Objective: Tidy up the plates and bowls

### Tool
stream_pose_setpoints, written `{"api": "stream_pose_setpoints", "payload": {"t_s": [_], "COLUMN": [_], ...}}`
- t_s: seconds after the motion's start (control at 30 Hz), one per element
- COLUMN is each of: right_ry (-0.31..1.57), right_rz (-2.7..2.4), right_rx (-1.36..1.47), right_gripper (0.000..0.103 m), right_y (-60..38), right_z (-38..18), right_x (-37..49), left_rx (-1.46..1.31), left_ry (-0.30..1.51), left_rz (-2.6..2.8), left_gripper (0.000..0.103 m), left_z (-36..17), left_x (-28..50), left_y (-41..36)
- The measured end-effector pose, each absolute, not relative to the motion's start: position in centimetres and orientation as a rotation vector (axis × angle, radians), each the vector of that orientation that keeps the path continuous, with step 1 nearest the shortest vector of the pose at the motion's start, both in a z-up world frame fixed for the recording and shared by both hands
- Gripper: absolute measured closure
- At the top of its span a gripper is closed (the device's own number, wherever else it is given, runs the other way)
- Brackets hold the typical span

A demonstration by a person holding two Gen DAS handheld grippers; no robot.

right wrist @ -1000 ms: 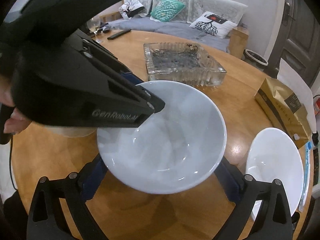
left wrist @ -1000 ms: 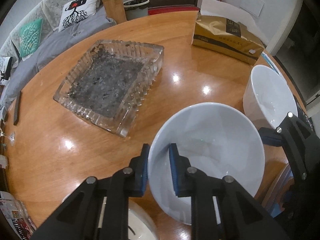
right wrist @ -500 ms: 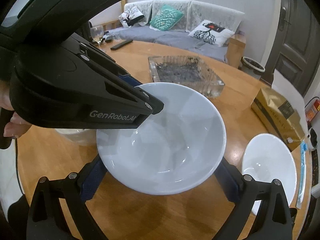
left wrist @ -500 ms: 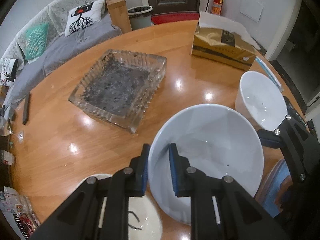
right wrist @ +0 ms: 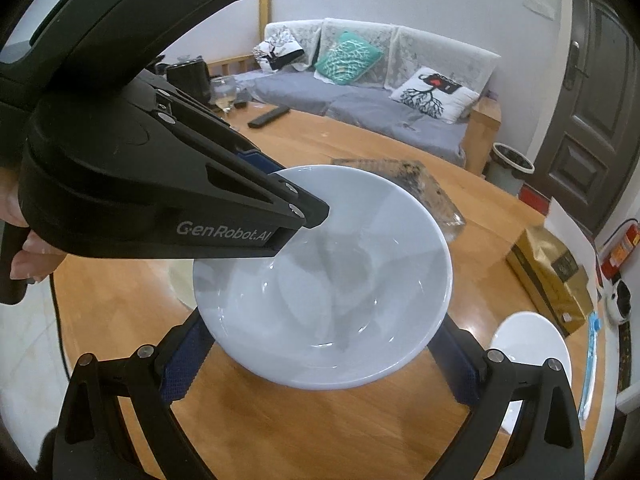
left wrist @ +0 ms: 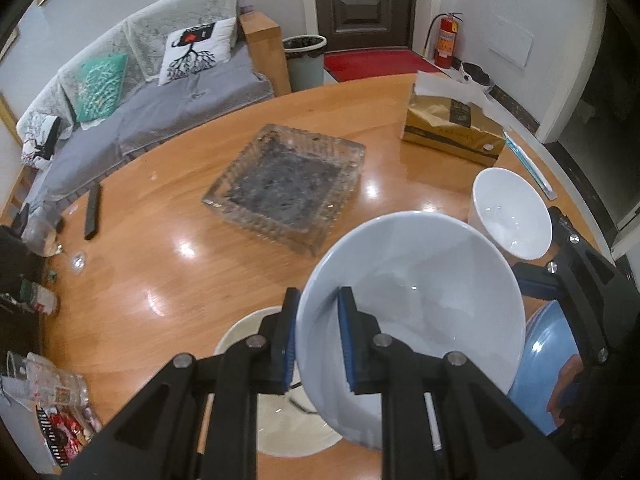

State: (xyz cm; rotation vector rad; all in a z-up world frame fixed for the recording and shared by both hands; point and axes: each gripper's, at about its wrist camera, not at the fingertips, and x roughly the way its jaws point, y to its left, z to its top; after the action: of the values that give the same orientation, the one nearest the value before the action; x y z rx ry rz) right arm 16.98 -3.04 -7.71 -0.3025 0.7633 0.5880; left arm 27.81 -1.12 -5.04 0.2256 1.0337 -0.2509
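Note:
My left gripper (left wrist: 318,340) is shut on the near rim of a large white bowl (left wrist: 416,304) and holds it in the air above the round wooden table (left wrist: 160,248). In the right wrist view the same bowl (right wrist: 324,280) sits between the wide-open fingers of my right gripper (right wrist: 320,356), which do not clamp it. A smaller white bowl (left wrist: 510,218) stands on the table at the right and also shows in the right wrist view (right wrist: 532,356). A cream plate (left wrist: 280,408) lies under the left gripper.
A glass ashtray tray (left wrist: 286,192) sits at the table's middle. A gold tissue pack (left wrist: 452,132) lies at the far right. A remote (left wrist: 92,216) and a wine glass (left wrist: 44,236) are at the left edge. A blue dish (left wrist: 548,360) shows at the lower right.
Both grippers have risen with the large bowl, so the table looks farther away. The cream plate below the left gripper has come more into view.

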Motion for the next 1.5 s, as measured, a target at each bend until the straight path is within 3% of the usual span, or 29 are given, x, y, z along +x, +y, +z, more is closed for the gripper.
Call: {"api": "stream_pose_setpoints", "payload": {"t_s": [0.6, 1.5], "right_ry": [0.85, 0.929], "right_rz": [0.669, 0.678], "right_rx": [-0.353, -0.38], "right_gripper": [0.005, 0.005], "right_y": [4.6, 6.0], "right_z": [-9.2, -11.3], "right_x": [18.0, 19.5], "left_rx": [0.138, 0.111], "left_ry": [1.074, 1.13], "left_rz": [-0.194, -0.217], "left_gripper": [0.087, 0.084], "left_z": [-7.5, -11.3], "left_x": [27.6, 28.7], "left_y": [6.9, 7.9]}}
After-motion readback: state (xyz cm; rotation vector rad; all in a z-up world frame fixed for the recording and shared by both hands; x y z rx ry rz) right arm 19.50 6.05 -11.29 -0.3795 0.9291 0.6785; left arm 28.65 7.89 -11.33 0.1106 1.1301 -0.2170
